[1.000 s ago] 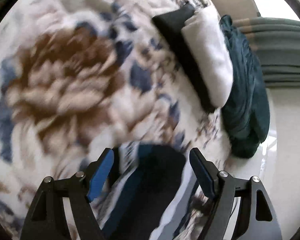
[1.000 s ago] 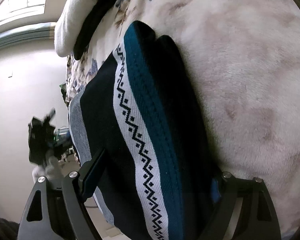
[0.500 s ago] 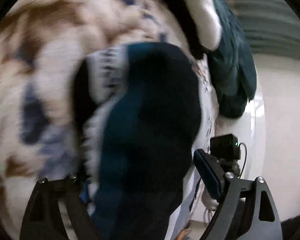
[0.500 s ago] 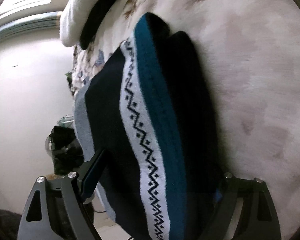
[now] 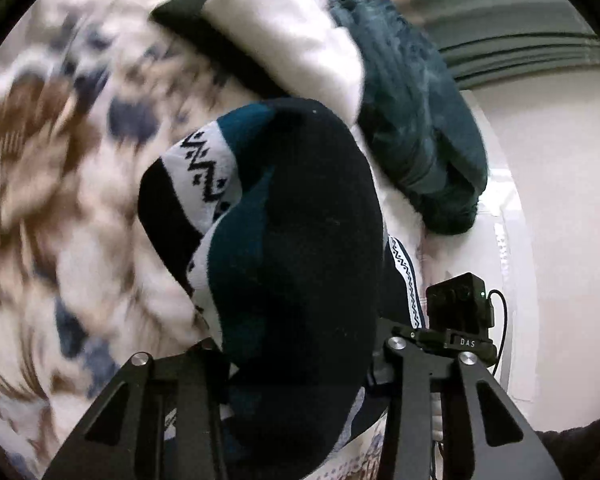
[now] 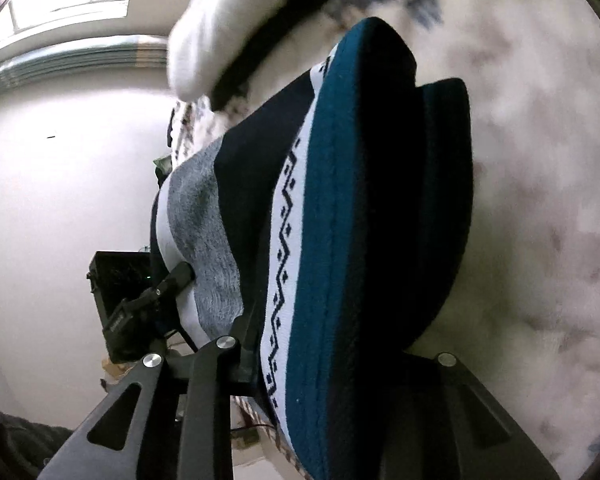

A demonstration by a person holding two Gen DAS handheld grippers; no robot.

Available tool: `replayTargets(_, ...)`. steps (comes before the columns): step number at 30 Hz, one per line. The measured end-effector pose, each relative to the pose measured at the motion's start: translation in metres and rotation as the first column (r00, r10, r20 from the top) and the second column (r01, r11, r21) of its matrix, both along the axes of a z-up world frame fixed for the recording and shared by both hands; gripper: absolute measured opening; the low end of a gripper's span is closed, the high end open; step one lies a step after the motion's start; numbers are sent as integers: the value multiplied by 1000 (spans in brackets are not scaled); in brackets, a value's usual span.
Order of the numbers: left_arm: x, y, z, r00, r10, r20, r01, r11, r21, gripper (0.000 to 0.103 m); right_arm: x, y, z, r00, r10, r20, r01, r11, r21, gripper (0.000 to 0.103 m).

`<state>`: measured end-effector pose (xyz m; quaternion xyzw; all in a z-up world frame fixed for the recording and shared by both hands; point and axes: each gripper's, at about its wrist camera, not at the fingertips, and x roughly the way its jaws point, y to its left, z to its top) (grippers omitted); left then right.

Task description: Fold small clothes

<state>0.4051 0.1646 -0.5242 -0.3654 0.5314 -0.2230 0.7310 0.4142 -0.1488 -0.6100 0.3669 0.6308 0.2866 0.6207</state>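
A dark navy knitted garment with a teal band and a white zigzag-patterned stripe (image 5: 296, 248) is filling the middle of the left wrist view, bunched into a rounded fold and rising from 6 o'clock toward 12 o'clock. The left gripper (image 5: 300, 364) is clamping its near edge: its fingers have just been closing, and the cloth is sitting between them, hiding their tips. The garment is resting over a blurred plush bed cover printed with brown and blue flowers (image 5: 60, 184), which is spreading away toward 9 o'clock. At 12 o'clock a folded white cloth (image 5: 292, 36) is lying on a black one, and at 2 o'clock a crumpled dark teal fabric (image 5: 420, 128) is lying just beside them.

In the right wrist view the same garment (image 6: 340, 208) is stretching from 6 o'clock up toward 12 o'clock, with a grey fleecy inner side showing at 9 o'clock. The right gripper (image 6: 332, 364) is pinching the garment's near end; its fingers have just been closing too, with the fabric between them. The other gripper is gripping the garment's edge at 8 o'clock.
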Motion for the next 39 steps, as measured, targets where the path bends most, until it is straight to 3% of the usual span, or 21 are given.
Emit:
replayTargets(8,105,7,71,995,-20,100,19,1000,17,37,74,13,79,990,-76,120,74,997,23,28)
replayTargets(12,190,14,94,989,-23,148,17,999,39,37,142,27,107,977,-104,184,99,994,35,28)
replayTargets(17,280,34,80,990,-38,134,25,995,98,38,239,45,106,969,-135,207,139,990,-2,28)
replayTargets(20,341,37,57,994,-70,82,56,984,168,40,287,54,87,971,-156,183,163,986,-25,28)
replayTargets(22,355,51,33,997,-77,16,71,973,220,44,310,60,72,971,-168,169,178,983,-45,28)
replayTargets(24,361,61,18,996,-80,-32,85,966,245,46,334,66,56,974,-181,137,192,979,-68,28)
replayTargets(25,362,65,13,996,-81,-45,90,965,246,53,344,66,47,974,-195,111,205,974,-91,31)
replayTargets(27,362,69,11,995,-80,-54,91,966,240,56,352,62,38,977,-203,71,213,962,-170,42)
replayTargets(28,357,71,16,996,-82,-43,90,965,247,56,354,55,42,976,-203,80,215,955,-202,52)
replayTargets(30,343,73,32,997,-74,3,68,943,326,60,344,54,59,971,-177,159,218,927,-304,56)
replayTargets(31,336,75,40,997,-60,41,41,930,365,62,339,52,64,968,-167,187,226,905,-361,65)
replayTargets(32,321,75,53,995,-45,93,2,908,419,65,333,50,72,962,-155,226,240,872,-427,68)
replayTargets(34,303,72,60,991,-29,132,-38,877,479,89,315,49,89,947,-110,302,261,812,-522,68)
replayTargets(35,291,68,62,989,-22,149,-58,858,511,94,306,46,97,942,-93,323,264,801,-538,69)
replayTargets(36,283,63,62,985,-19,169,-73,847,527,101,294,54,102,937,-67,342,263,781,-567,77)
replayTargets(37,275,57,60,982,-27,185,-80,832,549,103,296,61,106,934,-54,352,263,770,-581,85)
replayTargets(39,260,42,47,981,-49,190,-80,783,616,103,282,79,106,929,2,371,249,739,-626,87)
